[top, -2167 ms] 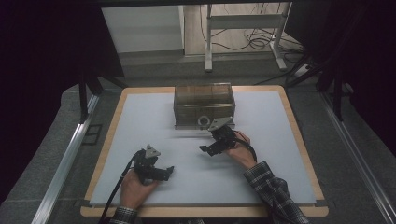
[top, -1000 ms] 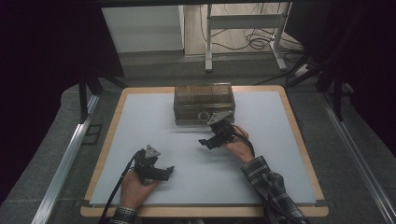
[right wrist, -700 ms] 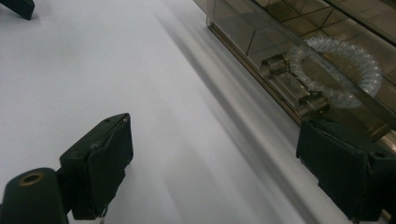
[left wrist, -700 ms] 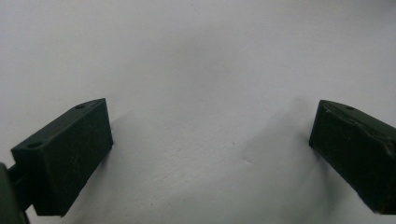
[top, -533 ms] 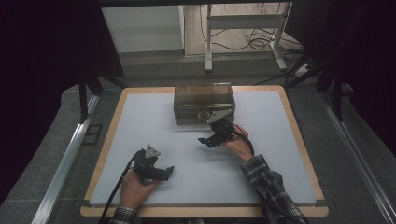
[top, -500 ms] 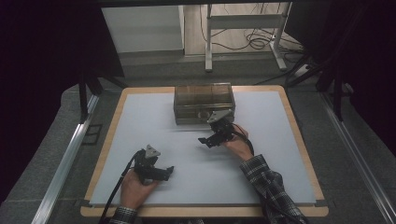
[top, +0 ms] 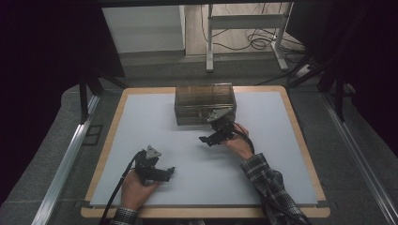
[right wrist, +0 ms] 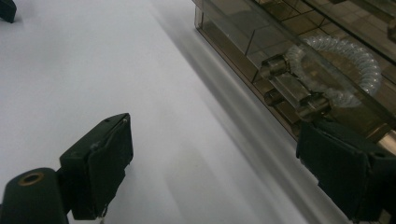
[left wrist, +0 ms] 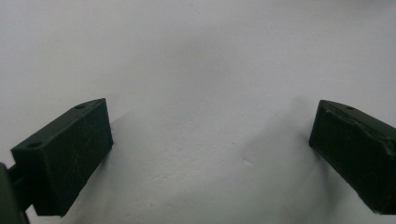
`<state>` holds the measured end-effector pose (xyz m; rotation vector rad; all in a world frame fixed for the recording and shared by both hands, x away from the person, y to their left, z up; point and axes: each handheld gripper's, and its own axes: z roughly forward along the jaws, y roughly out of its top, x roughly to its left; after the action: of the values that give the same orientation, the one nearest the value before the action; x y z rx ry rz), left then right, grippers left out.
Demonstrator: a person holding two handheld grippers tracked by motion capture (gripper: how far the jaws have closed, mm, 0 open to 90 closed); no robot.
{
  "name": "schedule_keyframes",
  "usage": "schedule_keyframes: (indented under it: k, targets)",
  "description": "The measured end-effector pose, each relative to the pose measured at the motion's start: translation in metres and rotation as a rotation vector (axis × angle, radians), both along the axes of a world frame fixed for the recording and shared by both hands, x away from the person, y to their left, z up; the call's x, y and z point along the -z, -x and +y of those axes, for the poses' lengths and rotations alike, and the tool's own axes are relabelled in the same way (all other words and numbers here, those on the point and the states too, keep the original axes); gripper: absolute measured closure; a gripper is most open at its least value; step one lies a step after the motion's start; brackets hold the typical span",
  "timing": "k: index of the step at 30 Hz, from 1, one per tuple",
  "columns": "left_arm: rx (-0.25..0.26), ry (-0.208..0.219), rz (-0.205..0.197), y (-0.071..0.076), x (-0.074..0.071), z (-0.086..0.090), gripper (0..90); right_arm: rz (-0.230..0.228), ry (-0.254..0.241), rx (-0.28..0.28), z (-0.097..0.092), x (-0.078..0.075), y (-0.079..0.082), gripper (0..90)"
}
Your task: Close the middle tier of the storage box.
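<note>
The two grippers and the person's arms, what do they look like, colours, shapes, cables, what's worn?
Both are black handheld tools. The left gripper and right gripper each carry a grey three-cornered plate on top and trail a dark cable toward the person. In the gripper views the jaws are blocky black pads with small screw holes and scuffed faces. Plaid sleeves cover both forearms to the wrist.

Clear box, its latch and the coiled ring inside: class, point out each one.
Clear box (top: 204,96), high view, on its lid.
Latch (right wrist: 292,91), right gripper view, on the clear clasp.
Coiled ring (right wrist: 369,67), right gripper view, on its right-hand arc.
</note>
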<state>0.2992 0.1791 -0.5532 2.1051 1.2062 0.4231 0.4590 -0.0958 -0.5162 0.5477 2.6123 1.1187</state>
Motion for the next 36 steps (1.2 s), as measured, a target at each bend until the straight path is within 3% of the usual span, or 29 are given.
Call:
schedule_keyframes:
  k: [36]
  targets:
    - [0.001,0.0,-0.001,0.0,0.0,0.0,0.0,0.02,-0.002,0.017,0.004,0.0,-0.014,10.4]
